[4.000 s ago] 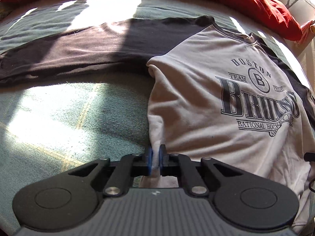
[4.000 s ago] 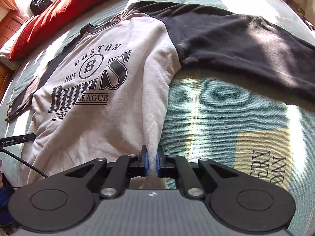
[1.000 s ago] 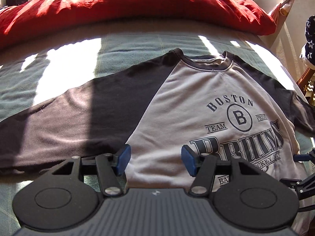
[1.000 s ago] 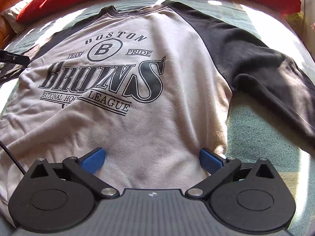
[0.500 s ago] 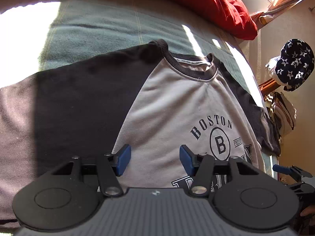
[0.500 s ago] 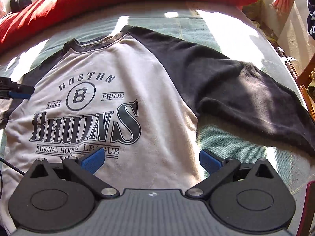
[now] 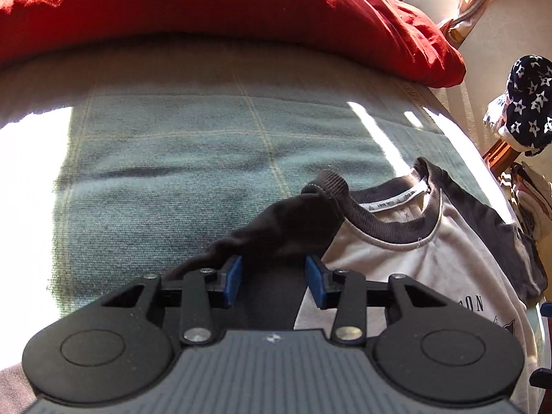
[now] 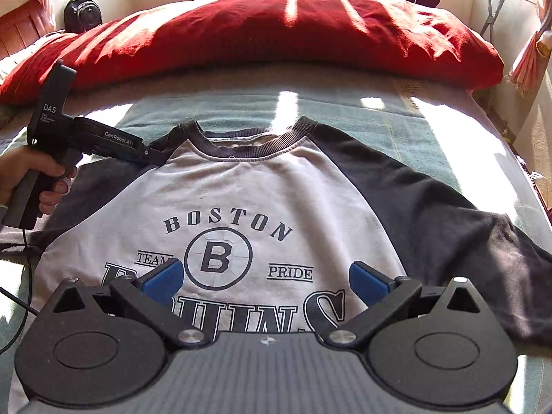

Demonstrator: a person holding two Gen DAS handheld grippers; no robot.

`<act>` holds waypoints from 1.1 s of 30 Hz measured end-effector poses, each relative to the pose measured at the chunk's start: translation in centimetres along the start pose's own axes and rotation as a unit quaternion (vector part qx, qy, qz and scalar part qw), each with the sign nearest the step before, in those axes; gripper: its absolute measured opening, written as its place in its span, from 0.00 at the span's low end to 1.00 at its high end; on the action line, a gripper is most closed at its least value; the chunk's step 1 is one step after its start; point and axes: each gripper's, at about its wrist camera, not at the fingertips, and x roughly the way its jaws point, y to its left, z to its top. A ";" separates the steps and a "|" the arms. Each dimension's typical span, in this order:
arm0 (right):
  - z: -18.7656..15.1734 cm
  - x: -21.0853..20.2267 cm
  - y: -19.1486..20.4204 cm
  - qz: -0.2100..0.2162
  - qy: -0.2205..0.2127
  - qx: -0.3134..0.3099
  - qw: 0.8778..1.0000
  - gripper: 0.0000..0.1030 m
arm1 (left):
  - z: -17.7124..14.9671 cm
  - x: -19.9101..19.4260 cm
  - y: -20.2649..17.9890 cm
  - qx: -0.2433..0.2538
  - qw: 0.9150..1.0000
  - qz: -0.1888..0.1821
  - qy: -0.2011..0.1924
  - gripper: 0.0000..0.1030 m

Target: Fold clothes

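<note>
One sweatshirt (image 8: 262,189) lies on the bed, and it has two dark sleeves (image 8: 448,214), one grey front panel and one ribbed collar (image 8: 252,145). One printed logo (image 8: 220,252) sits on its chest, with a single letter B in one circle. One red pillow (image 8: 262,34) runs across the head of the bed. One green blanket (image 7: 193,158) covers the mattress. Two grippers are in view: the left gripper (image 7: 273,281) and the right gripper (image 8: 265,279), each with two blue fingertips (image 8: 365,281). One hand (image 8: 27,179) shows, wrapped round the left gripper's handle. One star-patterned dark cloth (image 7: 528,103) hangs at the bedside. One black bag (image 8: 82,13) sits beyond the pillow.
</note>
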 end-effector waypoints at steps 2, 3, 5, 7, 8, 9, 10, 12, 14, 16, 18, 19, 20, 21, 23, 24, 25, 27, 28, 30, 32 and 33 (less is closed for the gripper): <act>1.1 1.1 0.2 0.010 -0.006 -0.015 1.000 1.00 | 0.7 -0.1 0.0 -0.004 1.000 0.011 0.004 0.40; 1.8 1.6 0.3 0.017 -0.007 -0.023 1.000 1.00 | 1.0 -0.5 0.0 -0.012 1.000 0.013 0.007 0.40; 3.4 2.6 0.2 0.042 0.002 -0.040 0.998 1.00 | 1.2 -1.9 -0.2 -0.019 1.000 0.002 0.016 0.41; 4.6 3.0 -0.3 0.047 -0.007 -0.067 0.997 1.00 | 0.7 -3.9 -0.6 -0.019 0.999 -0.036 0.022 0.47; 5.0 3.3 -0.7 0.048 -0.005 -0.078 0.996 1.00 | 0.3 -4.7 -0.9 -0.020 0.998 -0.058 0.027 0.51; 5.3 3.6 -1.2 0.050 -0.003 -0.085 0.995 1.00 | -0.4 -5.2 -1.2 -0.024 0.995 -0.088 0.044 0.57; 5.5 4.2 -2.1 0.051 0.000 -0.082 0.995 1.00 | -0.9 -5.2 -1.4 -0.028 0.992 -0.107 0.058 0.57; 5.9 5.5 -3.7 0.054 0.008 -0.073 0.996 1.00 | -2.1 -4.1 -2.0 -0.036 0.987 -0.126 0.091 0.57; 6.2 7.5 -5.3 0.065 0.027 -0.046 0.996 1.00 | -2.6 -2.5 -2.3 -0.046 0.988 -0.118 0.090 0.56; 6.2 9.7 -6.6 0.071 0.045 -0.020 0.996 1.00 | -2.7 -1.2 -2.3 -0.061 0.989 -0.110 0.077 0.56; 6.1 12.0 -7.6 0.070 0.058 0.002 0.996 1.00 | -1.7 -0.7 -2.5 -0.061 0.993 -0.083 0.054 0.56; 6.2 12.7 -7.8 0.062 0.048 0.001 0.997 1.00 | -1.0 -0.2 -2.5 -0.063 0.994 -0.078 0.049 0.56; 6.5 13.3 -7.9 0.052 0.036 -0.004 0.998 1.00 | -0.4 0.3 -2.3 -0.066 0.994 -0.077 0.047 0.56; 6.8 13.9 -8.1 0.044 0.026 -0.007 0.999 1.00 | 0.2 0.7 -2.3 -0.063 0.995 -0.064 0.040 0.57; 7.8 14.9 -8.5 0.047 0.022 -0.004 0.999 1.00 | 1.4 1.6 -2.4 -0.049 0.997 -0.049 0.034 0.56; 8.3 15.3 -8.7 0.049 0.021 -0.003 0.999 1.00 | 1.9 2.0 -2.4 -0.049 0.997 -0.044 0.031 0.56; 8.9 15.8 -8.9 0.050 0.020 -0.003 0.999 1.00 | 2.3 2.4 -2.3 -0.048 0.998 -0.039 0.028 0.56; 10.0 16.6 -9.2 0.052 0.017 -0.002 0.998 1.00 | 2.9 2.9 -2.5 -0.038 0.998 -0.032 0.024 0.57; 10.5 17.1 -9.4 0.054 0.016 -0.001 0.998 1.00 | 3.1 3.0 -2.5 -0.037 0.999 -0.031 0.023 0.58; 11.5 17.8 -9.7 0.056 0.014 -0.002 0.998 1.00 | 3.2 2.9 -2.6 -0.034 0.999 -0.029 0.023 0.58; 11.7 17.9 -9.4 0.052 0.021 -0.018 0.998 1.00 | 3.1 2.5 -2.8 -0.027 0.999 -0.026 0.023 0.57; 11.9 17.9 -9.2 0.050 0.025 -0.023 0.998 1.00 | 3.1 2.1 -3.0 -0.025 0.999 -0.020 0.023 0.57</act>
